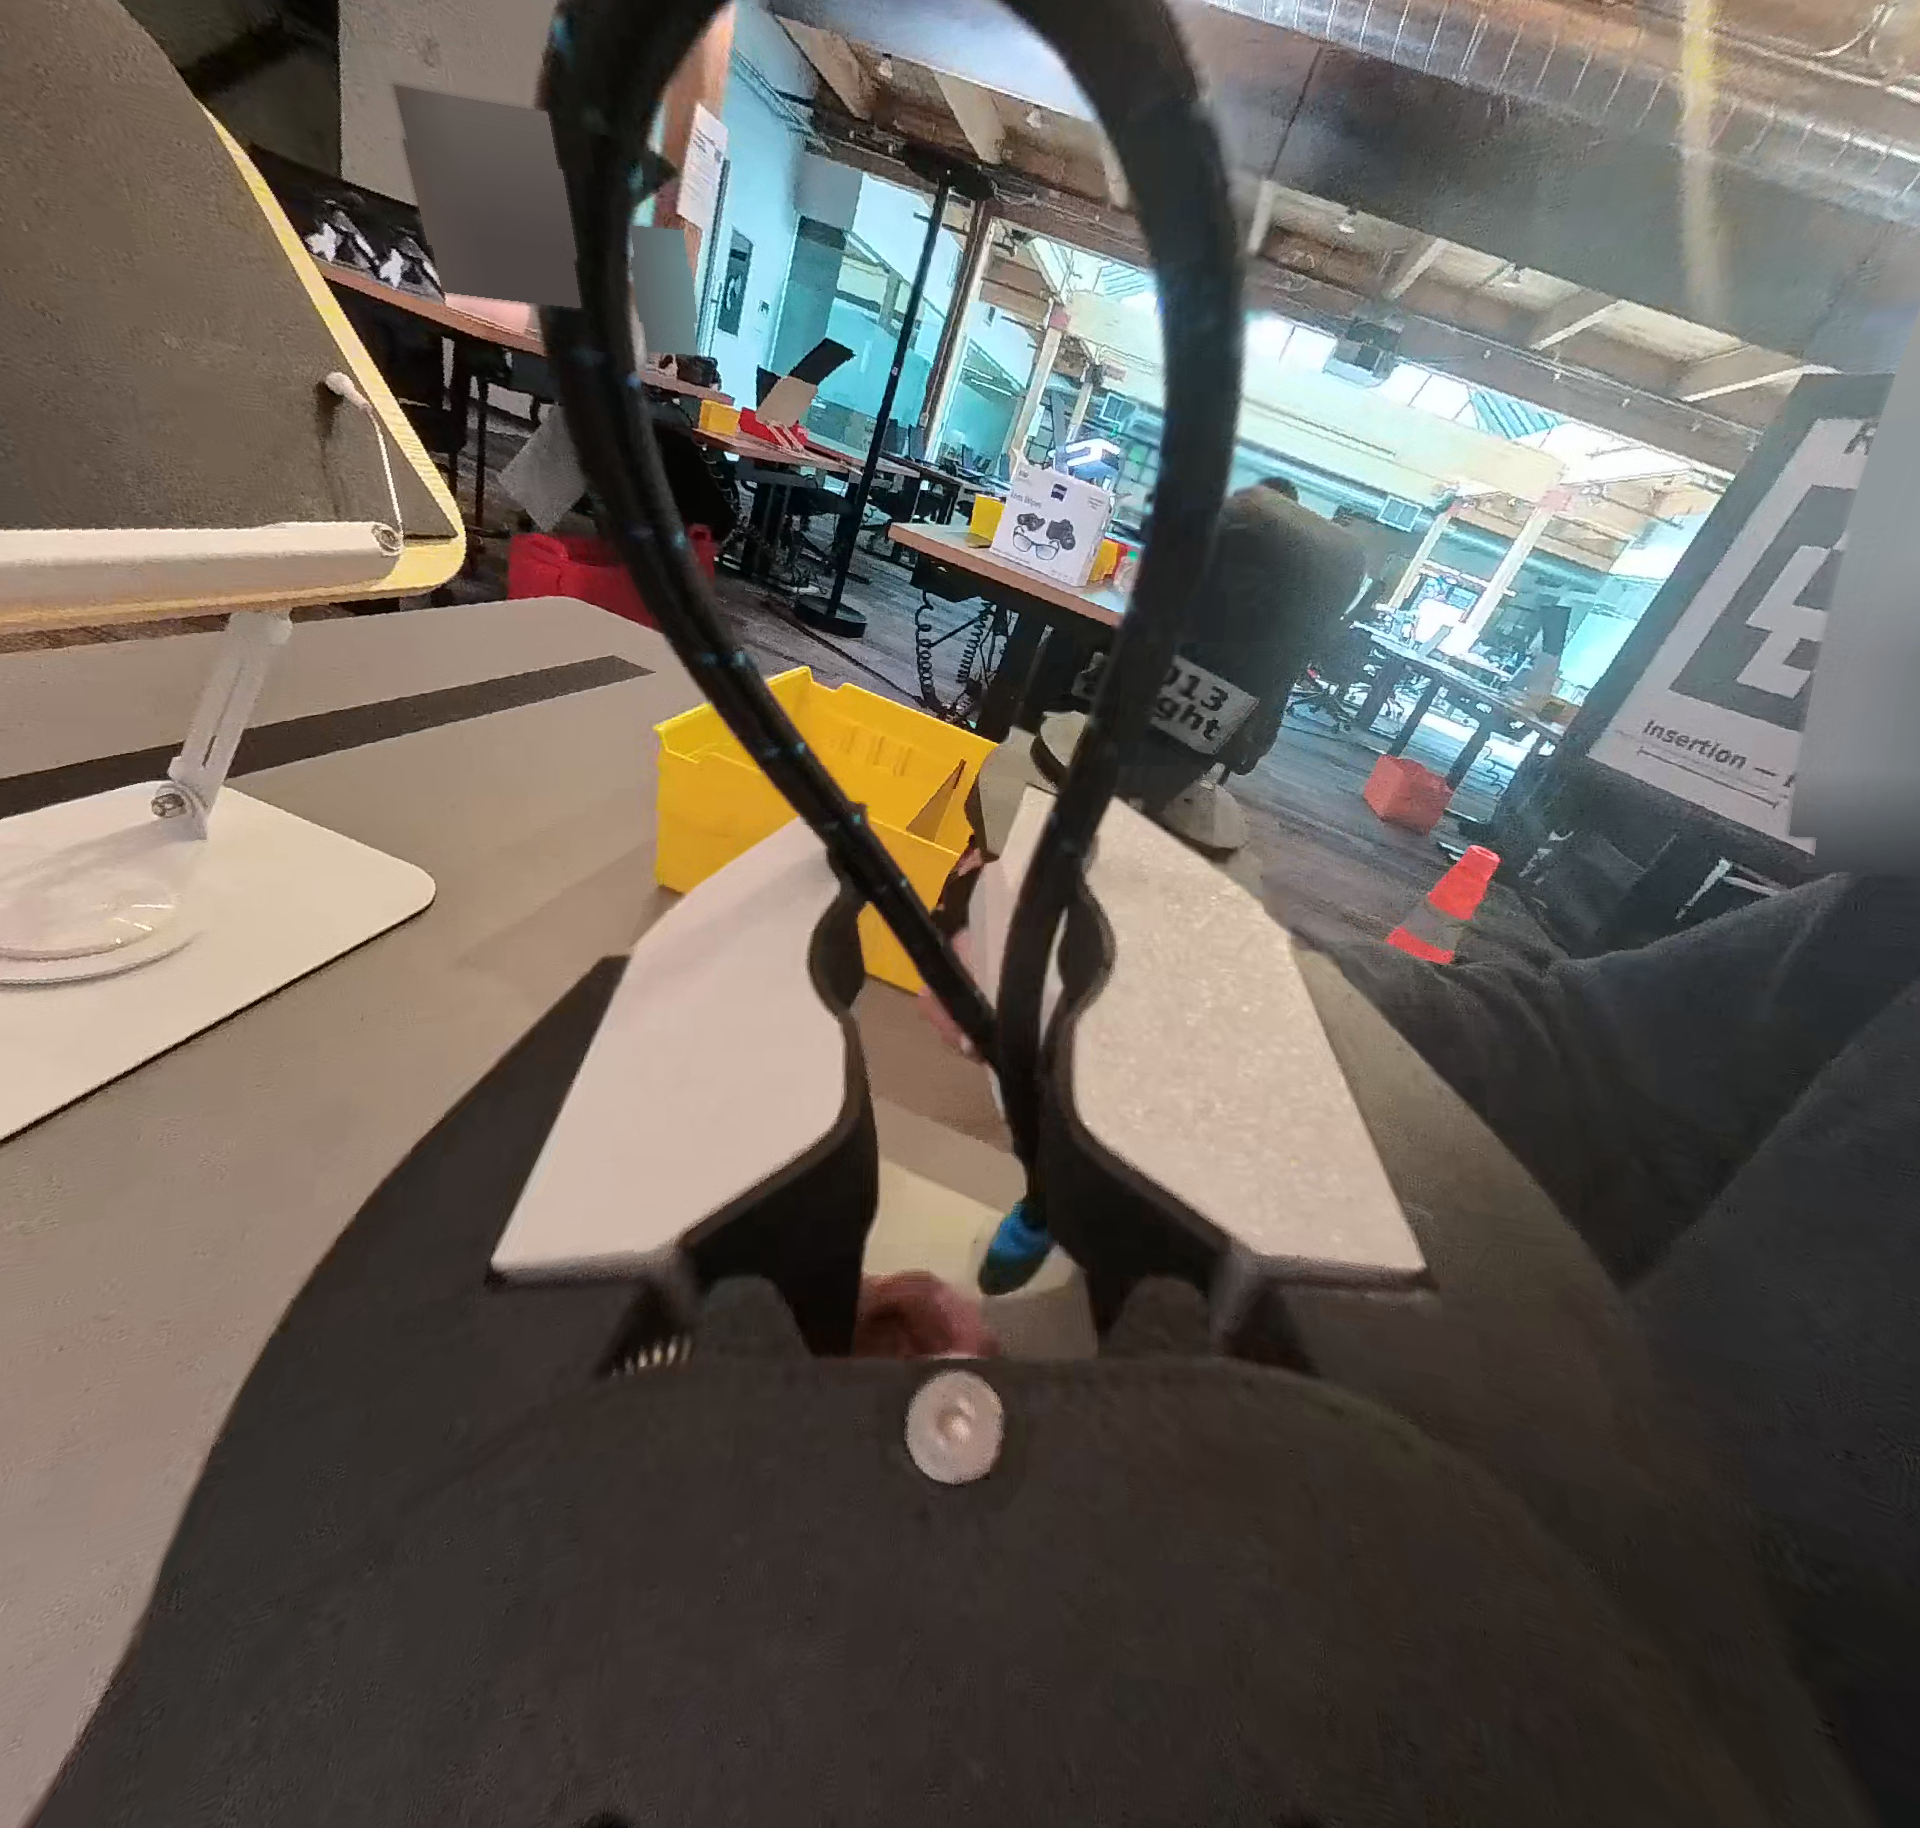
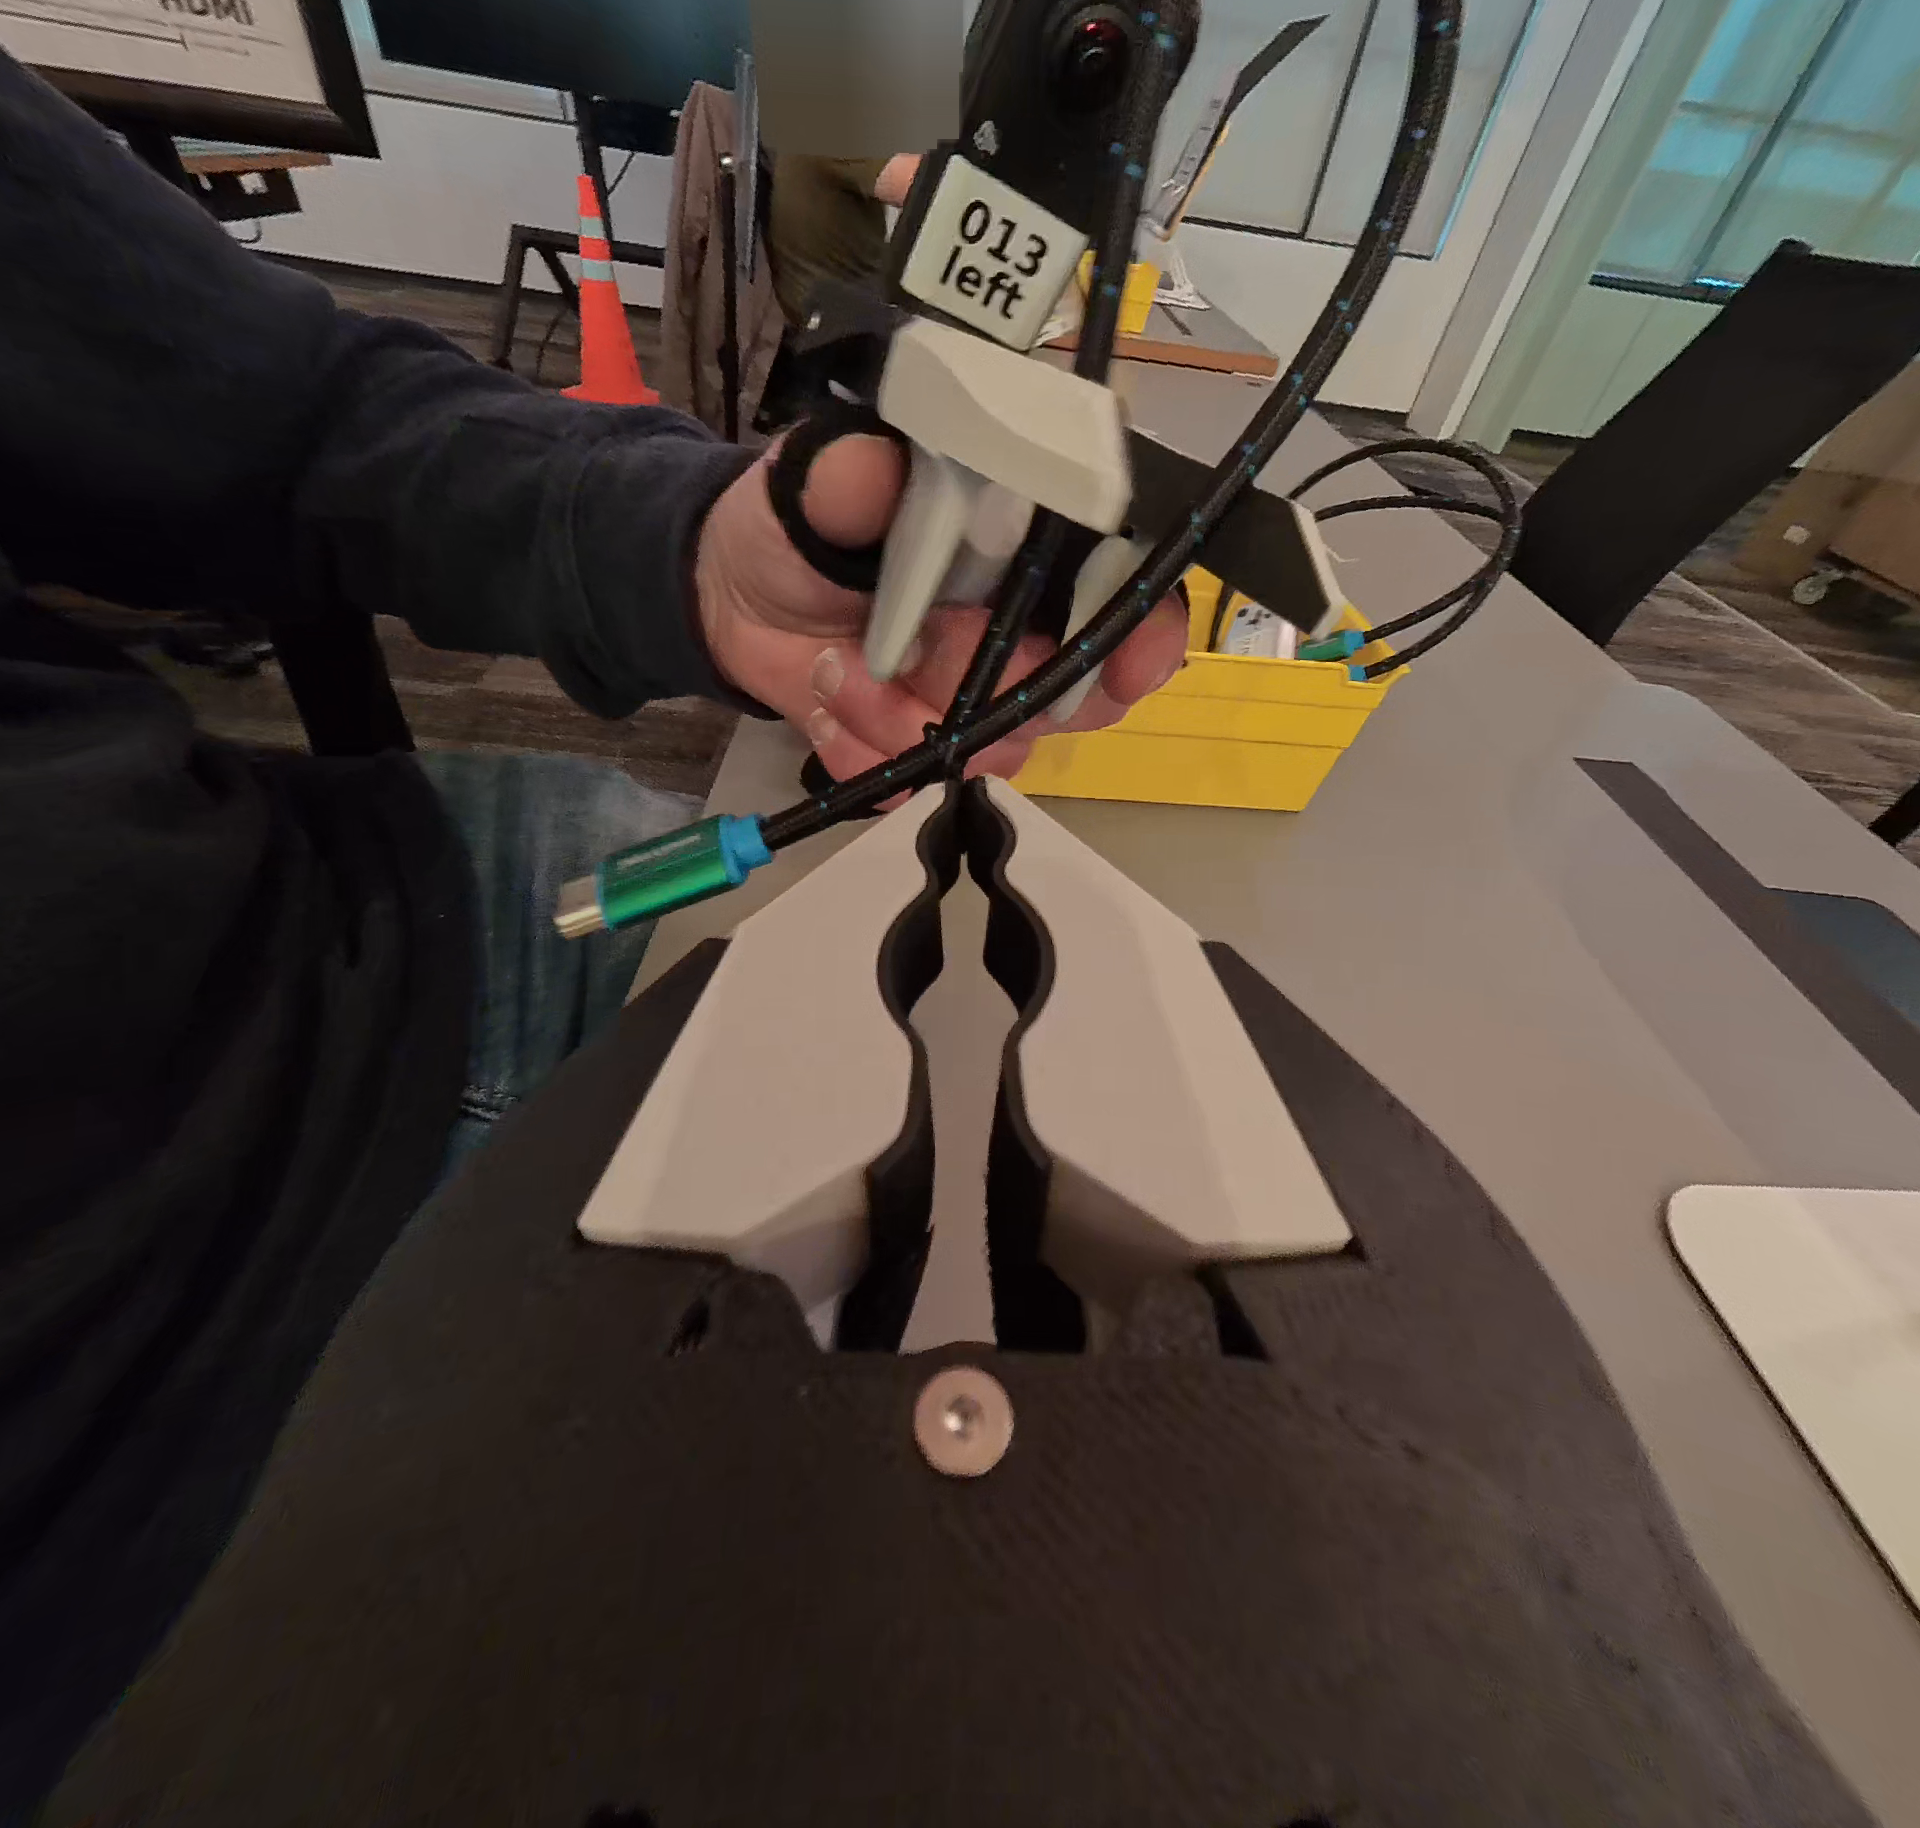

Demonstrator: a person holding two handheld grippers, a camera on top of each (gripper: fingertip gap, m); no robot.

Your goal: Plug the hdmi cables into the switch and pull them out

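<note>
A black braided HDMI cable [image 1: 1195, 324] makes a big loop around my left gripper [image 1: 956, 931]. Both strands run through the gap between its fingers, which stand apart. The cable's blue collar [image 1: 1013, 1248] shows low in that gap. In the right wrist view my right gripper [image 2: 961, 791] is shut at its tips on the cable [image 2: 1340, 324] where the strands cross. The green plug [image 2: 665, 869] hangs free to the left of those tips. A hand holds the left gripper [image 2: 987, 625] just beyond. A white device [image 2: 1262, 630], perhaps the switch, lies in the yellow bin beside green plugs.
The yellow bin [image 2: 1195, 739] stands on the grey table, also in the left wrist view [image 1: 831, 791]. A white stand [image 1: 156, 895] holding a board is at the left. Its base plate [image 2: 1818, 1363] shows at the right. An orange cone [image 2: 603, 303] stands on the floor. A dark sleeve [image 2: 364, 479] crosses the left. Across from one pair of fingers to the other is roughly 6 centimeters.
</note>
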